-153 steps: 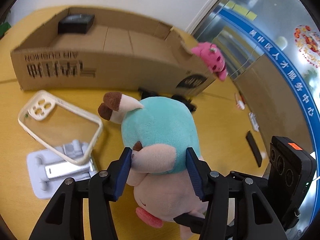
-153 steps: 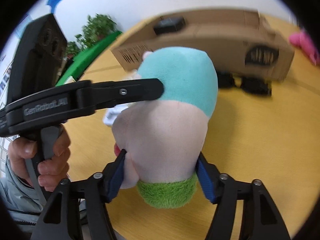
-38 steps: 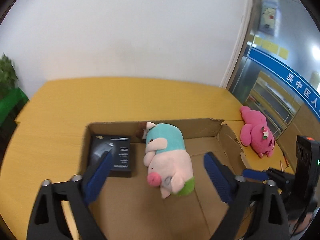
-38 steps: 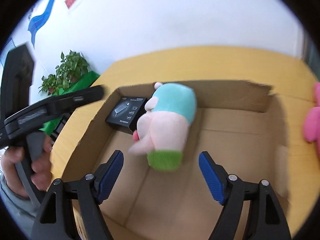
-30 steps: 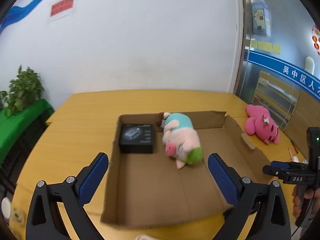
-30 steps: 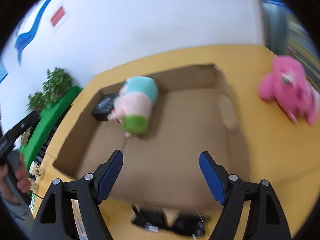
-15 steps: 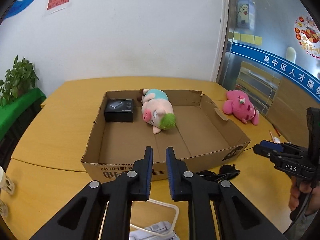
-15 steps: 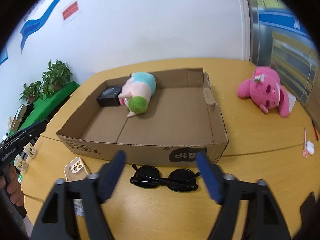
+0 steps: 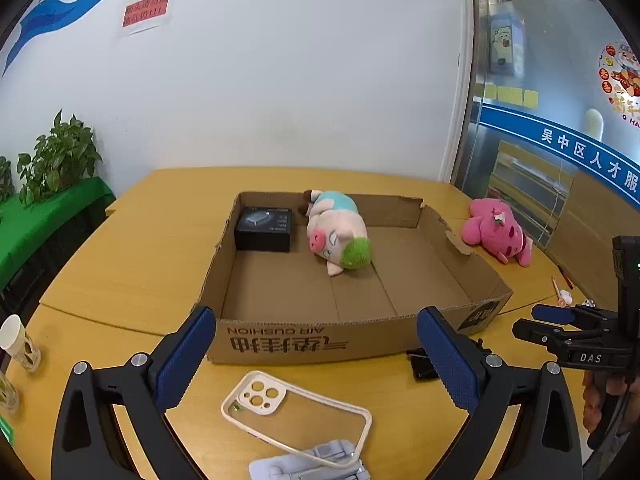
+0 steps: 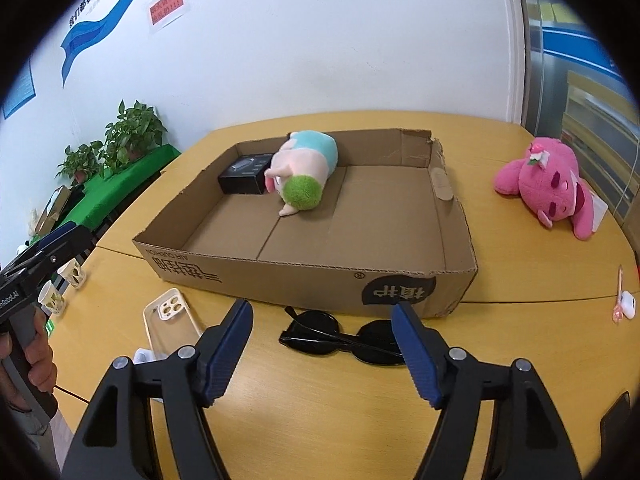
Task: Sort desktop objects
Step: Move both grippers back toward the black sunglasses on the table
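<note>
While the cardboard box already holds the teal-backed pig plush and a small black carton at its far end, both your tools hang empty over the yellow table. Your left gripper is spreading its jaws to their widest with nothing between them, the clear phone case lying on the table just below and in front. Your right gripper is also opening, its blue pads clear of the black sunglasses that rest just ahead, close against the box's near wall. Likely next is one of these loose pieces. For the sunglasses, you would do well to close across the bridge or one lens rim, not the thin folded arms, and lift clear of the wall before carrying them in. The pink plush waits well to the right, outside the box.
</note>
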{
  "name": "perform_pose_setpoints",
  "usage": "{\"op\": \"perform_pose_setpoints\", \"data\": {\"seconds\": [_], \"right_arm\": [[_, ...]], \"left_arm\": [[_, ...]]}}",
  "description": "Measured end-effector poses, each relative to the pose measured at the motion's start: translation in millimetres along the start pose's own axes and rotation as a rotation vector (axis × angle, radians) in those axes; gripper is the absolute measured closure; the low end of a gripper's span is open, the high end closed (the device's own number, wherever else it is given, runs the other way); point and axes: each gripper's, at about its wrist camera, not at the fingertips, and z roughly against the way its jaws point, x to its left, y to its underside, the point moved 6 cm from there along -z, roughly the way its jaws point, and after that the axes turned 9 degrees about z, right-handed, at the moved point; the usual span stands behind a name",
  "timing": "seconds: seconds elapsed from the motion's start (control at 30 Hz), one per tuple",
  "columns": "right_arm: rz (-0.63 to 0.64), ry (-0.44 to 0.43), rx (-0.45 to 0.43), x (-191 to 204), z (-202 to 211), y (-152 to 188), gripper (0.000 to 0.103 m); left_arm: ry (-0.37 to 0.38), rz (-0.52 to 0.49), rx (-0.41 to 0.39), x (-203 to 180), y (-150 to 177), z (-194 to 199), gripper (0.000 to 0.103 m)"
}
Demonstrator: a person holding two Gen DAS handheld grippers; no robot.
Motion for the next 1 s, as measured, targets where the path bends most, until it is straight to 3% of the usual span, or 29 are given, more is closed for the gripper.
{"op": "perform_pose_setpoints", "data": {"seconds": [0.1,0.3,0.47,0.67,0.87,1.0], "right_arm": [[-0.016,-0.010,0.053,-18.4,-14.2,15.6,0.030],[-0.046,-0.129,0.133,-49.5,-47.5,45.4,0.029],[-0.006,-0.138,0.204,-56.8,-88.9,62.0,0.029],[-0.005,-0.212,0.162,-38.4,-104.3,61.8,0.026],[0.067,-0.295,0.204,9.4,-84.6,80.0,0.027],[0.135,-0.214,0.166,13.1,-69.6,78.1,0.027]], "left_arm": [[-0.007,-0.008,0.014,3.5,8.4,-0.3,0.001],[0.005,-0.004,0.064,7.5,28.8,-5.7,0.001],[0.024,0.002,0.099,1.1,39.5,-10.9,0.001],[0.045,0.000,0.145,-8.3,51.0,-19.8,0.001],[0.055,-0.013,0.177,-16.0,59.8,-30.3,0.001],[0.093,-0.007,0.207,-24.4,64.1,-40.2,0.001]]}}
